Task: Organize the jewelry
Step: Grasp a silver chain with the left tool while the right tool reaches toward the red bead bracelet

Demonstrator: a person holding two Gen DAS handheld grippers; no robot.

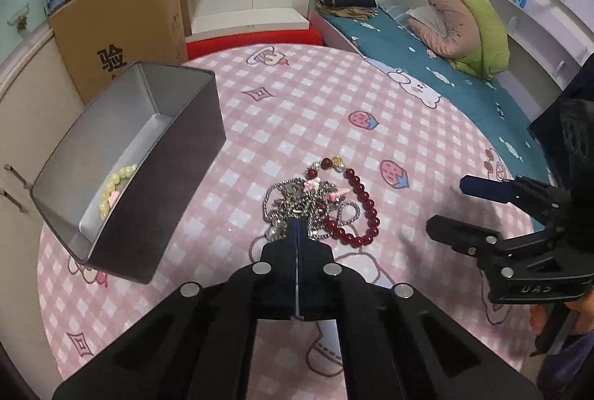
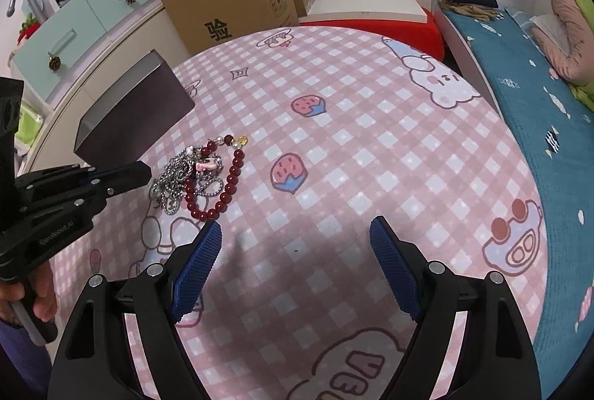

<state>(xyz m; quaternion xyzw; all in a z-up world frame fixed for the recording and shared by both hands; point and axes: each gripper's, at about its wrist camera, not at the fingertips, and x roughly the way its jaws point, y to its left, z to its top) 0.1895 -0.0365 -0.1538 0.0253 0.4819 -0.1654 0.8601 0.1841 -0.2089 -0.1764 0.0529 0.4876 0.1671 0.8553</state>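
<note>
Blue-padded left gripper [image 1: 299, 222] is fully closed at the near edge of the silver chain [image 1: 286, 203], apparently pinching it. Tin box [image 1: 156, 155] lies to its left, near; right gripper [image 2: 295, 233] idles open, farther.

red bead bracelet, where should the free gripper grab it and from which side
Probably the outer arc of the red bead bracelet, the side away from the silver chain pile, since those beads lie clear on the cloth. Bring the open right gripper down from above, fingers straddling that single strand; its inner side tangles with the chains.
</note>
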